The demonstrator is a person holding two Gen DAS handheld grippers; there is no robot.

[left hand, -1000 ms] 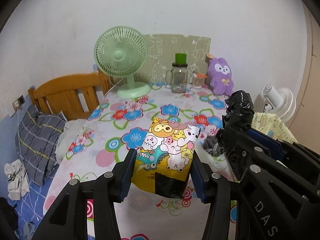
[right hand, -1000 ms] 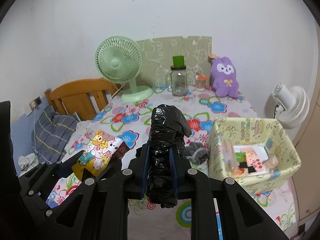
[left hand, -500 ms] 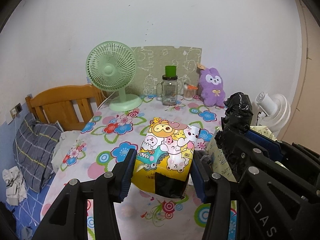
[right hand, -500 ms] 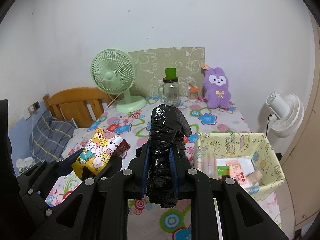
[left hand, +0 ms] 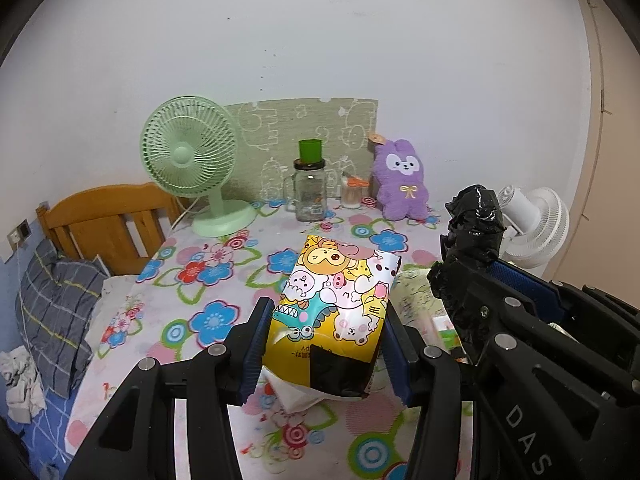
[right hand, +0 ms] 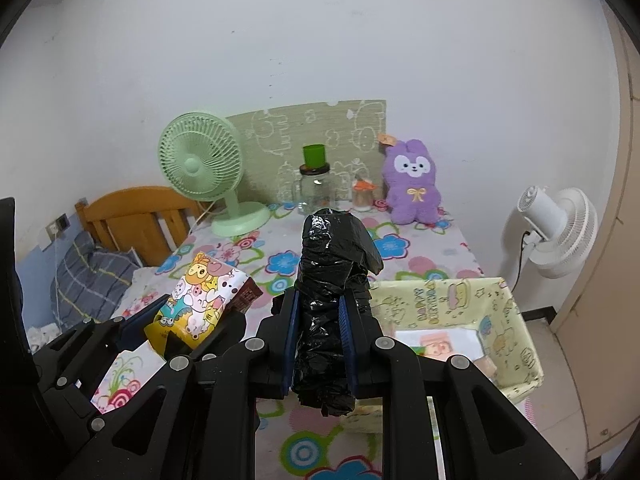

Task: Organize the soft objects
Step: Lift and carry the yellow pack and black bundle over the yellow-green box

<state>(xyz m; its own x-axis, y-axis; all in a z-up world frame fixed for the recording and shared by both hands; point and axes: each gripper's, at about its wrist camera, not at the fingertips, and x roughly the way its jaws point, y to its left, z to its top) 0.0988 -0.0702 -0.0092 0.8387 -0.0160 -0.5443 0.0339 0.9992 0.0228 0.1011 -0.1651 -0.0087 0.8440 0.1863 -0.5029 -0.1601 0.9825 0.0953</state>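
My left gripper [left hand: 326, 346] is shut on a yellow cartoon-printed tissue pack [left hand: 336, 304], held above the flowered tablecloth [left hand: 208, 276]; the same pack [right hand: 200, 300] shows at the left of the right wrist view. A rolled black plastic bag [right hand: 328, 304] stands upright between the blue pads of my right gripper [right hand: 319, 344], which is shut on it. That black roll [left hand: 474, 232] also shows at the right of the left wrist view. A pale yellow fabric basket [right hand: 516, 328] with small packets inside sits on the table just right of the black roll.
At the back of the table stand a green desk fan [right hand: 208, 172], a glass jar with a green cup on top [right hand: 316, 188], a small jar [right hand: 362, 196] and a purple plush bunny [right hand: 414, 184]. A white fan [right hand: 560, 232] stands right of the table. A wooden bed frame [left hand: 104, 224] lies left.
Both grippers have pulled back and risen with their loads, so the table's back objects look smaller and lower. The basket has come into fuller view. Both grips are unchanged.
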